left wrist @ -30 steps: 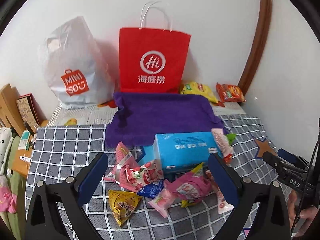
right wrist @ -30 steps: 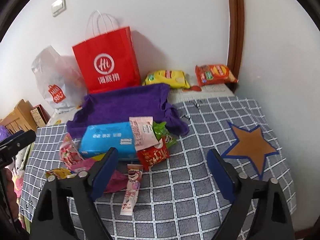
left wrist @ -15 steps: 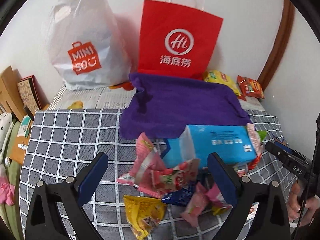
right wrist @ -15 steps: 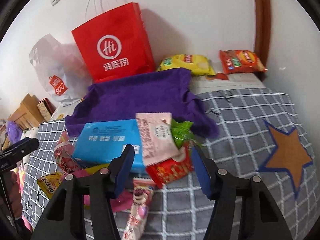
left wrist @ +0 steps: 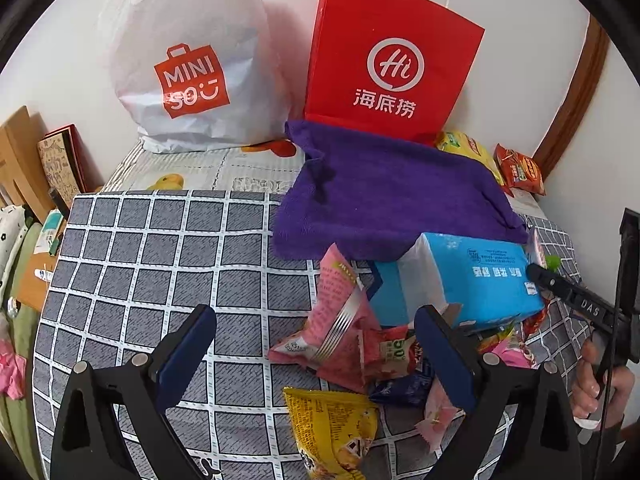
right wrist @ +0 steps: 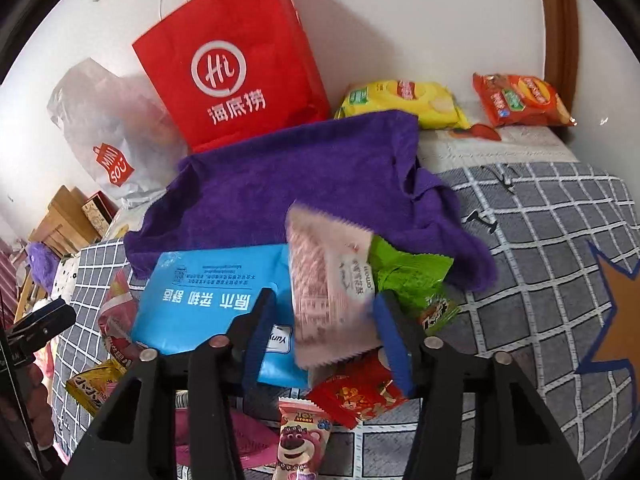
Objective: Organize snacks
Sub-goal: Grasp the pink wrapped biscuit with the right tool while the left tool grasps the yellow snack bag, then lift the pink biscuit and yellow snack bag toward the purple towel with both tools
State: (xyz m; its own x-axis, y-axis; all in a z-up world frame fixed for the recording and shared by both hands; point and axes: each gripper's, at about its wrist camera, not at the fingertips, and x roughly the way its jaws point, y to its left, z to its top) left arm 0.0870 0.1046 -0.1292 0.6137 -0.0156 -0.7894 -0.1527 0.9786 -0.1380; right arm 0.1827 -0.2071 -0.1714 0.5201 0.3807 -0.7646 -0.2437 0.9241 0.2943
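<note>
Right tongs point(right wrist: 326, 334) closing around pale pink snack packet point(right wrist: 328, 280) atop blue tissue pack point(right wrist: 216, 296), contact unclear; left tongs point(left wrist: 316, 354) wide open, empty, above snack pile point(left wrist: 352, 356) on checked surface point(left wrist: 160, 248).

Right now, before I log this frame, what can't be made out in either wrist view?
- Pale pink packet, right wrist view: motion-blurred, print unreadable; whether the right gripper pinches it is unclear.
- Snacks under the blue tissue pack: mostly covered.
- Yellow snack bag, left wrist view: cut off by the bottom edge, beside the open left gripper.
- Red paper bag and white plastic bag: contents hidden.
</note>
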